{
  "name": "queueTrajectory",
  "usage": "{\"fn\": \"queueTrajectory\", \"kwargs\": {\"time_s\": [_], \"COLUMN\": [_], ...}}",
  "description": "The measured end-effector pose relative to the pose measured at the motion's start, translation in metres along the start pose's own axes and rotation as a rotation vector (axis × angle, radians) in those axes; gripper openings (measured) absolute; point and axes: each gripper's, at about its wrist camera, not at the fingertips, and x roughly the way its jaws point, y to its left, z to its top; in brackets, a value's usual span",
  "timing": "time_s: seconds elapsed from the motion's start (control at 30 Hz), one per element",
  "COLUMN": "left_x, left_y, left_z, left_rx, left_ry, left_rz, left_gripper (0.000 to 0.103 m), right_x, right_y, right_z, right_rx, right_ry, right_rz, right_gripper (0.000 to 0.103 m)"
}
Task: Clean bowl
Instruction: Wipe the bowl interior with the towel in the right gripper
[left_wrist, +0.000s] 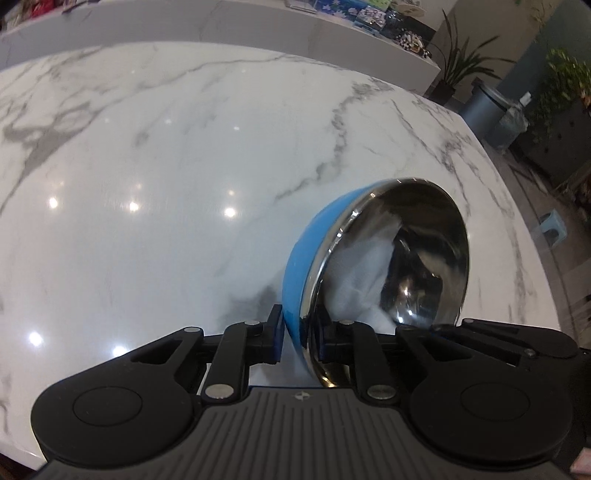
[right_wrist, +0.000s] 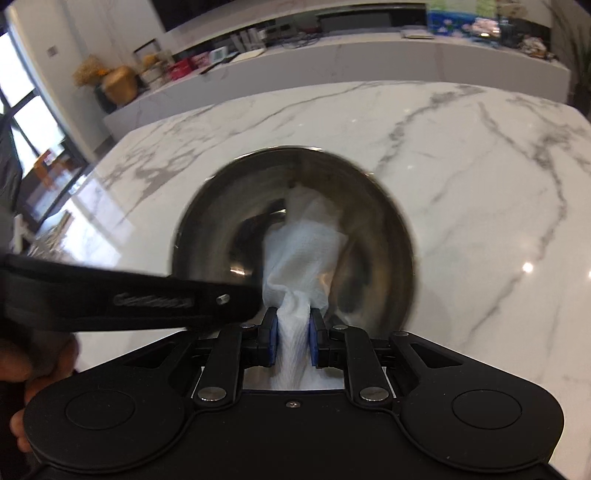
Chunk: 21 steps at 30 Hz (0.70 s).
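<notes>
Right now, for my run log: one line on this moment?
left gripper: shut on bowl rim, tilted | right gripper: shut on paper towel, inside bowl | step: wiping

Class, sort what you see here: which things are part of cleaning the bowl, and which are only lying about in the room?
In use:
- bowl, blue outside, steel inside
- white paper towel pressed into it
- left gripper clamping the rim
- right gripper holding the towel

Lying about:
- marble table
- potted plant
- grey bin
- blue stool
</notes>
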Motion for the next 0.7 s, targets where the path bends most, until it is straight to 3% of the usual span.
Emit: {"fn": "queueTrajectory", "kwargs": {"time_s": [0.13, 0.37, 0.5, 0.7], "left_x": [0.000, -0.001, -0.001, 0.001], "left_y": [-0.006, -0.010, -0.009, -0.003], "left_z": [0.000, -0.002, -0.002, -0.003], "left_rx": [0.044, 0.082, 0.074, 0.026], "left_ry": [-0.006, -0.012, -0.016, -0.019], "left_rz": [0.032, 0.064, 0.057, 0.017], "left_gripper": [0.015, 0.014, 0.014, 0.019], "right_x": [0.003, -0.001, 0.001, -0.004], "right_y": [0.008, 0.033, 0.034, 0.014], "right_z": [-0.003, -0.016, -0.018, -0.012], "right_rx": [-0.083, -0.349, -0.368, -0.252], "right_ry": [0.008, -0.053, -0.052, -0.052], "right_rz": [-0.068, -0.313, -0.317, -0.239], "right_gripper": [0.014, 0.014, 0.014, 0.014]}}
